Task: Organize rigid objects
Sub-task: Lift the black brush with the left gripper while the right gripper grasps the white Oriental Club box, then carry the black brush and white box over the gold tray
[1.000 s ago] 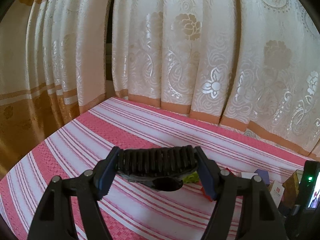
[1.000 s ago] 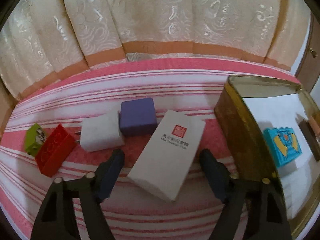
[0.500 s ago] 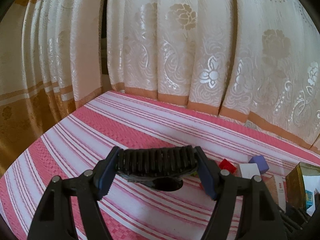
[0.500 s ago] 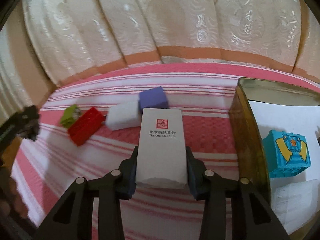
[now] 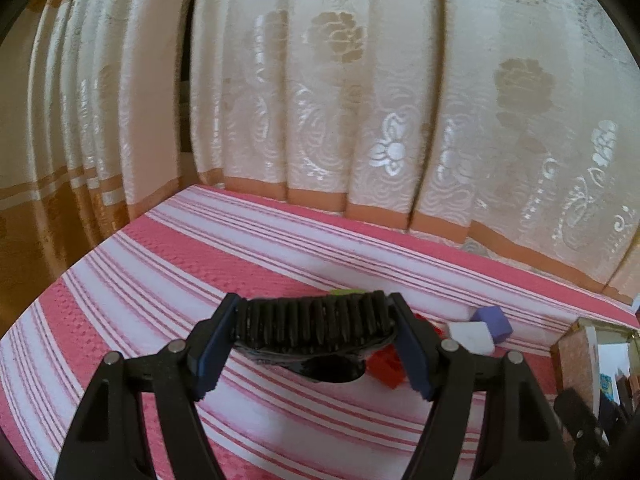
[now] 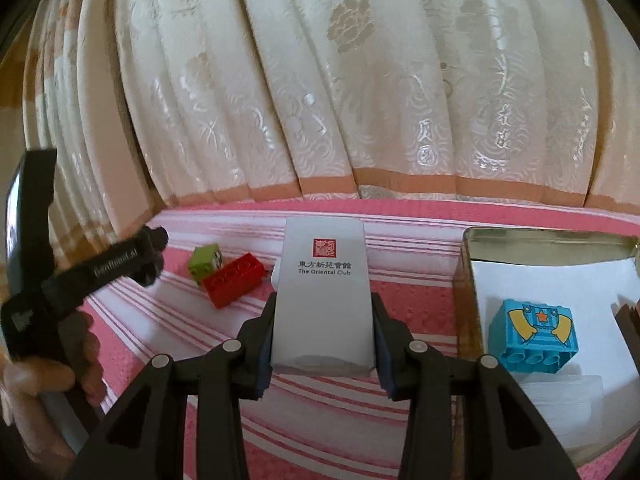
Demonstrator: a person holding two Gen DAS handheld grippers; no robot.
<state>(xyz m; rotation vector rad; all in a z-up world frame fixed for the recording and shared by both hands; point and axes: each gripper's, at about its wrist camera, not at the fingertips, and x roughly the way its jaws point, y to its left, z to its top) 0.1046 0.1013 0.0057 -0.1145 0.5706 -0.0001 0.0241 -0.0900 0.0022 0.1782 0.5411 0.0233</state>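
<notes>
Right claw clamped on white box, raised over striped bench; tin just right of it. Left claw clamped on black ribbed object, red brick beyond.

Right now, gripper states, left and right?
Left gripper: shut on a black ribbed object.
Right gripper: shut on the white Oriental Club box, held off the striped cloth.
</notes>
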